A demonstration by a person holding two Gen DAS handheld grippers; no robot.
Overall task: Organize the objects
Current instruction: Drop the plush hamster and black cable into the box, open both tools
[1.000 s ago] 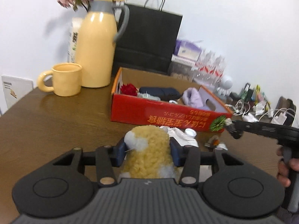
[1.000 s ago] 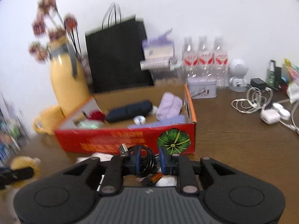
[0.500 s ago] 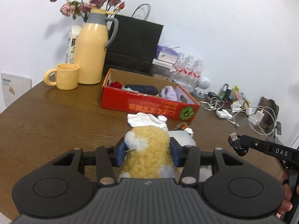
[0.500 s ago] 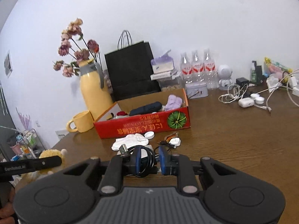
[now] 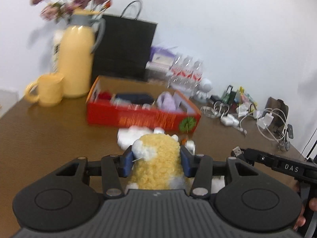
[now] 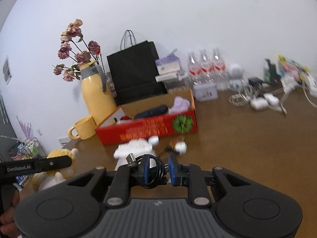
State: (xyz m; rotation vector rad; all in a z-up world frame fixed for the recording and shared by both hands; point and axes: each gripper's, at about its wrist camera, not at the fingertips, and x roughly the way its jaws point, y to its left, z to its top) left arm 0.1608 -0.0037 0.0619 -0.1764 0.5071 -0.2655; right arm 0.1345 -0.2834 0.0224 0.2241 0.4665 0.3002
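The left gripper [image 5: 156, 160] held a yellow-and-white plush toy [image 5: 156, 164], its blue jaws pressed against both sides of the toy's fleecy body above the near part of the brown worktop [image 5: 49, 134]. The right gripper [image 6: 158, 170] held a coiled black cable [image 6: 156, 168], its jaws closed on the bundle, with a USB plug [image 6: 131, 158] projecting from the coil on the left. In the right wrist view the plush toy appeared at the near left, clamped by the left gripper's dark finger. In the left wrist view the right gripper's finger reached in from the near right, with the plug at its tip. A red cardboard box [image 6: 150, 129] stood at the centre of the worktop, open at the top, and contained a dark blue case [image 6: 151, 111], a lilac cloth item [image 6: 179, 104] and a red item [image 6: 125, 118]. A white crumpled item [image 6: 136, 147] and a small white round object [image 6: 180, 147] lay on the worktop just in front of the box, between it and the grippers. A yellow mug [image 6: 84, 129] and a yellow thermos jug [image 6: 97, 93] with dried flowers [image 6: 75, 49] stood to the left of the box. A black paper bag [image 6: 136, 69] stood behind the box against the wall. Three water bottles [image 6: 206, 69] and a tangle of white chargers and cables [image 6: 261, 101] occupied the far right.
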